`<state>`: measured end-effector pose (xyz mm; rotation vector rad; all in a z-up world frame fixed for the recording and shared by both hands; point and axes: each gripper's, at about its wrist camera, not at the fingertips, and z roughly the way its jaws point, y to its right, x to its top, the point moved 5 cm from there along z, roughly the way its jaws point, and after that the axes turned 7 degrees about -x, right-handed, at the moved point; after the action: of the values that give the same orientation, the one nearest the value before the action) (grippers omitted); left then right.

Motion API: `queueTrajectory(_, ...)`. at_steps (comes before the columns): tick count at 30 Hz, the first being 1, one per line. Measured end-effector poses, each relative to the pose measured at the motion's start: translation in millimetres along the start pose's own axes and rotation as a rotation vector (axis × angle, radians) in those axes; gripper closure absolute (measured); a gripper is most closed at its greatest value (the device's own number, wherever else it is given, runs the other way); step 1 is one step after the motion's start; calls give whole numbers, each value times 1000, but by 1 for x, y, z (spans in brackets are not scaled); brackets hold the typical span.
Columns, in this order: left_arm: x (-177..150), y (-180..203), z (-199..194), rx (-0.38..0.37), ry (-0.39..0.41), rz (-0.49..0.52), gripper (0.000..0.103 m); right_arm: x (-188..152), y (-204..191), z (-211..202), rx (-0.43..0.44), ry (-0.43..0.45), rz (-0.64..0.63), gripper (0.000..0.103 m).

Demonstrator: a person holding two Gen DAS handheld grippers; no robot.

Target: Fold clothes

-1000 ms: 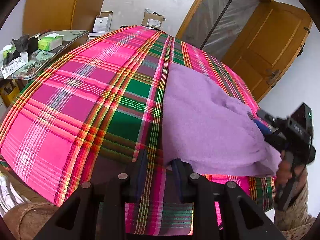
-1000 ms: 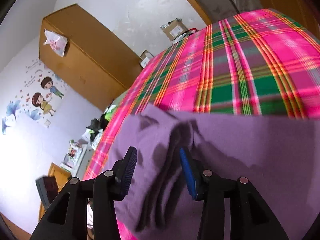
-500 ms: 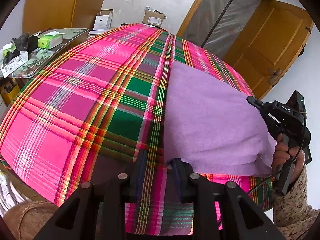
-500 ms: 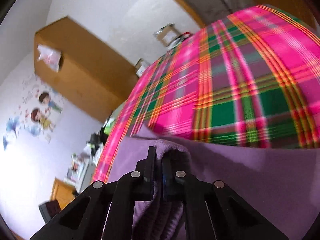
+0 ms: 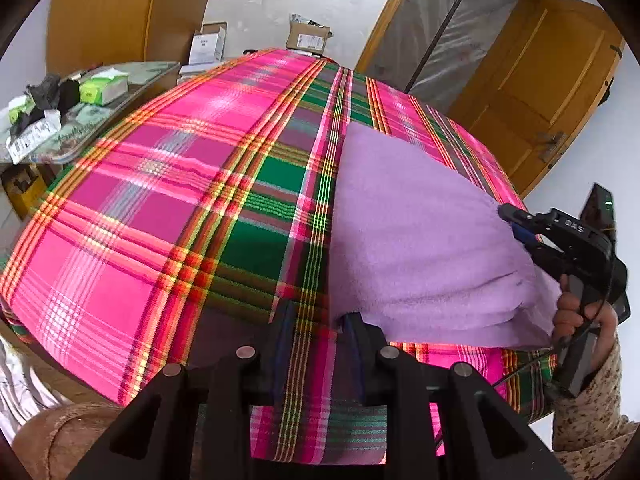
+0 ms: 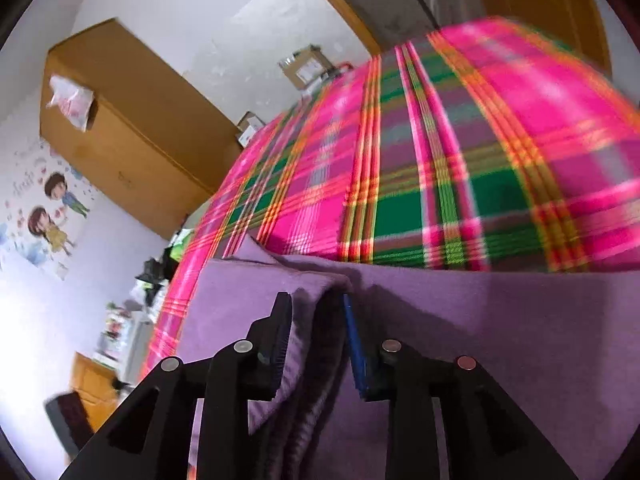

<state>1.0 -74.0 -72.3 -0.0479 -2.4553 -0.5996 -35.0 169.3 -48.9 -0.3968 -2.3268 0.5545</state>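
Here, the folded purple garment lay on the pink-and-green plaid cloth, ahead and to the right of the left gripper. That gripper's jaws stood parted over the plaid cloth and held nothing, the right finger just touching the garment's near left corner. At the garment's right edge, the right gripper, held by a hand in a speckled sleeve, had its jaws parted on either side of a raised ridge of purple fabric, which passed between the fingers without being clamped. Beyond the left gripper, a cluttered side table and a wooden door were visible.
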Motion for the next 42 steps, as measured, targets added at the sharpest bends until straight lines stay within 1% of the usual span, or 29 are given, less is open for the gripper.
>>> queueTrajectory(2,0,4,-2,23,7,17,77,-3,-7,-13,-31,45,-60,72)
queueTrajectory(5,-1,9,-2,76,3,36,77,-14,-28,-27,-65,86,-199,71)
queueTrajectory(10,-1,21,-7,147,17,87,77,-46,-51,-28,-79,72,-388,71)
queueTrajectory(12,-1,25,-10,167,24,104,77,-61,-50,-24,-119,58,-451,71)
queueTrajectory(14,-1,32,-13,193,40,139,77,-72,-44,-20,-152,45,-485,71)
queueTrajectory(17,0,43,-16,202,55,185,77,-78,-36,-20,-136,34,-466,71)
queueTrajectory(20,4,55,-18,209,77,223,77,-78,-28,-23,-131,27,-432,61)
queueTrajectory(21,5,59,-19,222,87,240,77,-78,-26,-25,-134,26,-421,59)
queueTrajectory(23,6,69,-21,247,110,282,77,-78,-24,-30,-135,27,-406,59)
queueTrajectory(27,9,82,-17,228,111,319,77,-78,-28,-46,-147,87,-421,59)
queueTrajectory(31,9,90,-11,222,101,336,77,-84,-40,-61,-108,169,-475,59)
queueTrajectory(32,9,91,-9,219,97,339,77,-86,-43,-62,-101,178,-490,59)
queueTrajectory(33,9,92,-7,216,92,342,77,-89,-43,-60,-106,175,-506,59)
queueTrajectory(35,7,94,-4,213,85,346,77,-94,-40,-51,-131,138,-517,59)
queueTrajectory(38,7,92,1,211,74,347,77,-96,-33,-42,-124,91,-478,59)
queueTrajectory(40,6,90,3,211,70,343,77,-93,-33,-45,-123,91,-462,59)
queueTrajectory(42,7,88,4,208,68,341,77,-89,-40,-50,-122,125,-475,59)
